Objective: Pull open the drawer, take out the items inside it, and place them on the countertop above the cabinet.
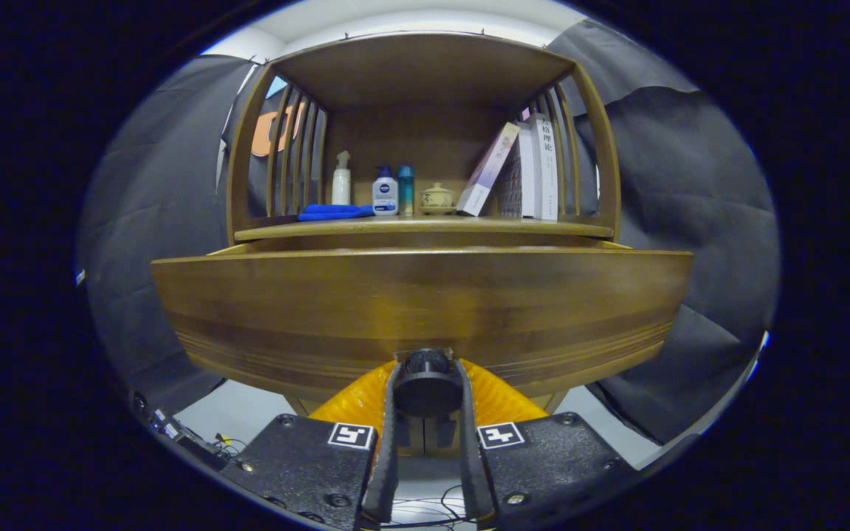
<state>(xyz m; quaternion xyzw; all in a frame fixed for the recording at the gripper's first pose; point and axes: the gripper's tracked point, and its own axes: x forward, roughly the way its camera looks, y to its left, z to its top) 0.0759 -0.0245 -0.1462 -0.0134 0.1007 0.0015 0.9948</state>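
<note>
Right now I have the jaws of the gripper [427, 394] clamped on the round drawer knob [426, 380], because gripping it lets me pull the wooden drawer [425, 310] out beneath the desk [425, 228] carrying bottles and books.

Showing smooth, glossy varnished wood on the drawer [425, 302] and shelf [425, 230]; looking matt plastic on the knob [426, 383].

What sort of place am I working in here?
Likely a staged home corner in a recording booth: wooden cabinet with toiletries and books, black cloth walls. The gripper is shut on the drawer knob.
</note>
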